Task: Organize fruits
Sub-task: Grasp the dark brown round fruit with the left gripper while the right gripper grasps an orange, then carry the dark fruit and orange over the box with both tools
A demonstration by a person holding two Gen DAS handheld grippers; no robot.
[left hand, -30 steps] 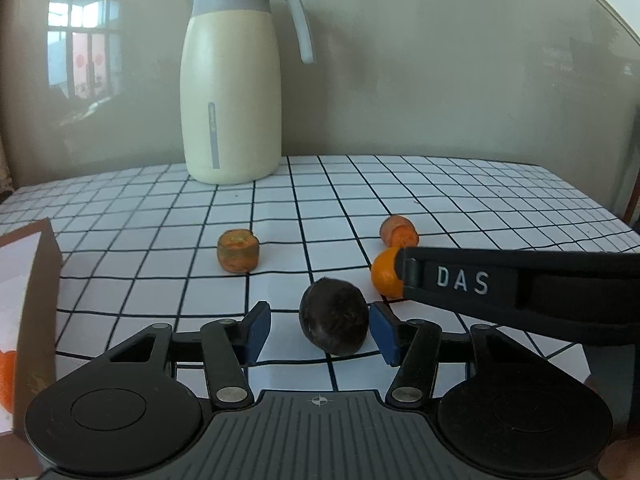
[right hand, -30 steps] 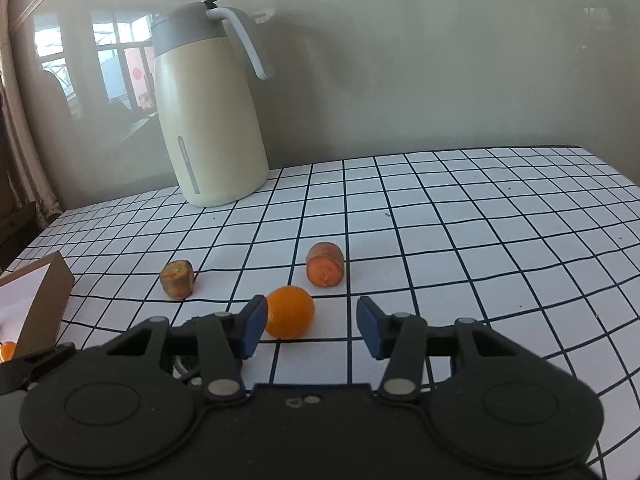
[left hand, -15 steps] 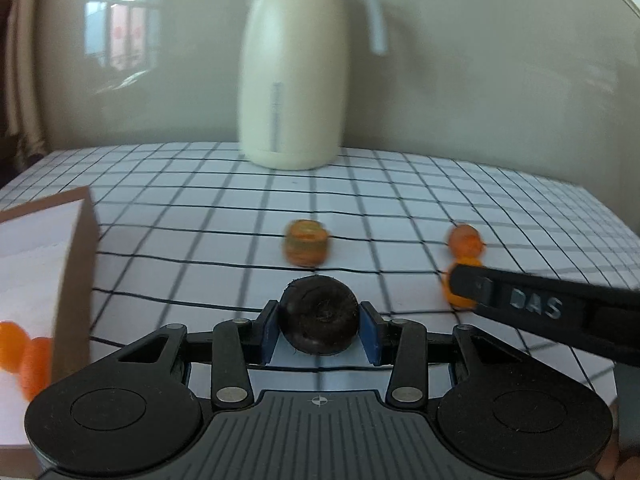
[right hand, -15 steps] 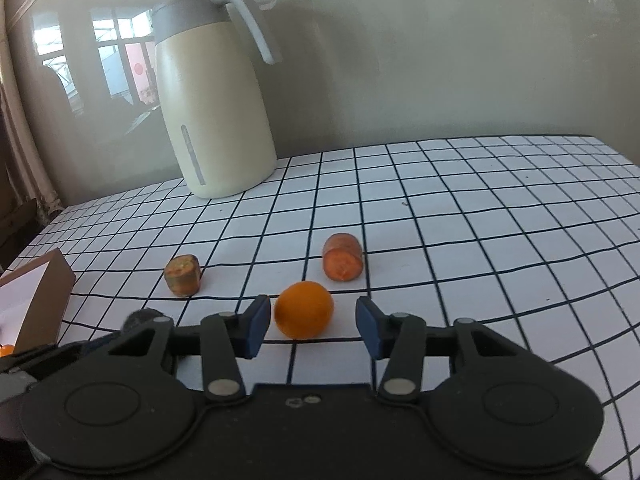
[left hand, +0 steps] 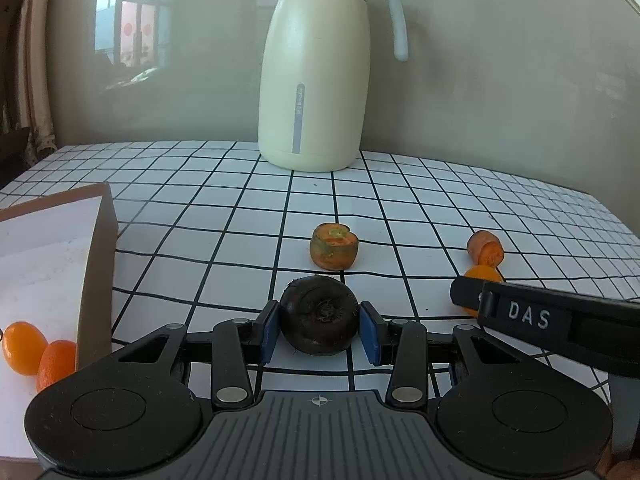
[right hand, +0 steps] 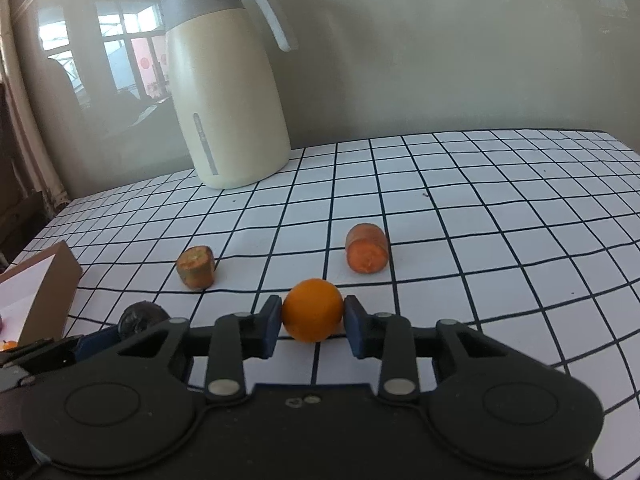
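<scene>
Counted one cream jug [left hand: 316,76] way out front, one cardboard box [left hand: 60,264] off left of the left gripper [left hand: 319,330], holding two small orange fruits [left hand: 24,347]. Two carrot chunks [right hand: 367,253] just ahead of both grippers. Left gripper angled down, clamped on the one dark round fruit [left hand: 319,320]. Right gripper [right hand: 312,322] angled down too, squeezed tight on the one orange [right hand: 313,309].

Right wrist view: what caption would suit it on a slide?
Right tool shut on a small orange, two carrot pieces lying behind it.
</scene>
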